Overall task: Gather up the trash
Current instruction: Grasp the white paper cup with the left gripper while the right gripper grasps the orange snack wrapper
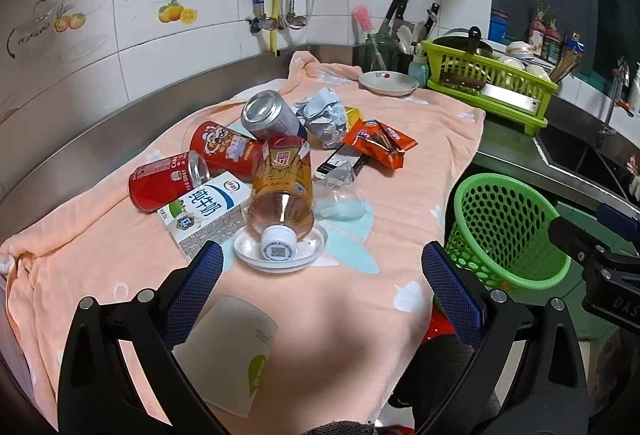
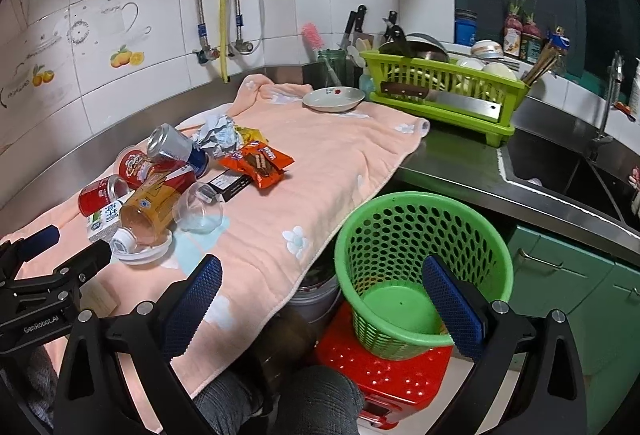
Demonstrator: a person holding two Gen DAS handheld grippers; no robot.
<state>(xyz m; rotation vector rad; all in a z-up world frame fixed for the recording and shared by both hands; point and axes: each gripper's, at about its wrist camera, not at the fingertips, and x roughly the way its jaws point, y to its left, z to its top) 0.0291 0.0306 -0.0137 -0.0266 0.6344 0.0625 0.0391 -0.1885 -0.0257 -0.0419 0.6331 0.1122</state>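
Trash lies piled on a peach towel (image 1: 420, 139): an orange-labelled bottle (image 1: 282, 191) tipped cap-down onto a white lid (image 1: 304, 259), a milk carton (image 1: 208, 213), a red can (image 1: 168, 181), a red snack tube (image 1: 224, 149), a silver can (image 1: 270, 117), crumpled paper (image 1: 324, 113), orange wrappers (image 1: 378, 143) and a clear plastic cup (image 1: 340, 201). A paper cup (image 1: 232, 351) lies under my open left gripper (image 1: 322, 279), just short of the bottle. My right gripper (image 2: 322, 299) is open and empty, above the green mesh basket (image 2: 420, 255) beside the counter.
A white dish (image 2: 334, 99) sits at the towel's far end beside a green dish rack (image 2: 444, 91) with a cleaver. Knives and a brush stand behind. The sink (image 2: 560, 171) is at right. The basket rests on a red stool (image 2: 384, 375). A person's knee (image 2: 320, 403) shows below.
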